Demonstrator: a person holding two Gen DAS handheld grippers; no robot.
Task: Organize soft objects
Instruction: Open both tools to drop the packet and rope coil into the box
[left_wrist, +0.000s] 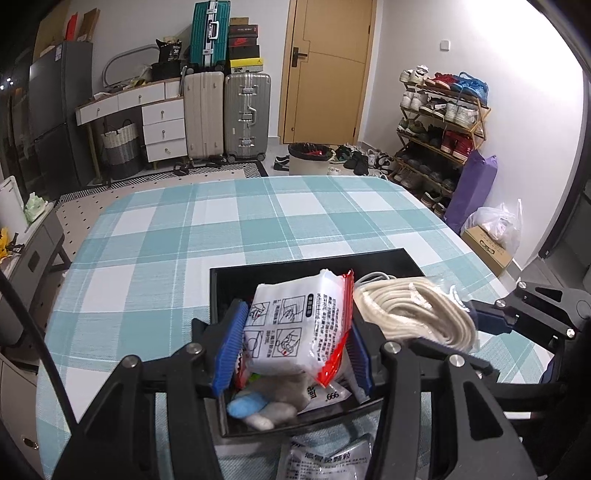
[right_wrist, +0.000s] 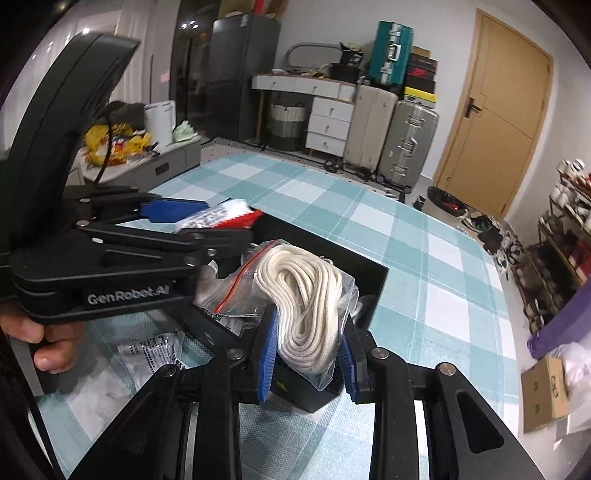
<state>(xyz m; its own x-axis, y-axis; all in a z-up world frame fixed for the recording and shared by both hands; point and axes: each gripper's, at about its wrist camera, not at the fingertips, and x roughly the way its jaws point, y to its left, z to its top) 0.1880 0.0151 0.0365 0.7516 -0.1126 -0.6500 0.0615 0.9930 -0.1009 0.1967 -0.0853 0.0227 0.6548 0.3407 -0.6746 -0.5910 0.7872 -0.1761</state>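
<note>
Over the black bin both fingers are clamped, left gripper on the white pack, right gripper at 3 o'clock on the bagged rope, and I reckon either could snag the rim or spill out.

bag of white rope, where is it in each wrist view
Left wrist view: the bag of white rope is right of centre, over the black box, held by the right gripper.
Right wrist view: bottom centre, between the blue pads.
Shared landmark: the grey suitcase.

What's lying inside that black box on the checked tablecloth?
In the black box: a grey and blue soft thing and a white sachet. The white packet and bagged rope, held above it, cover the rest.
</note>
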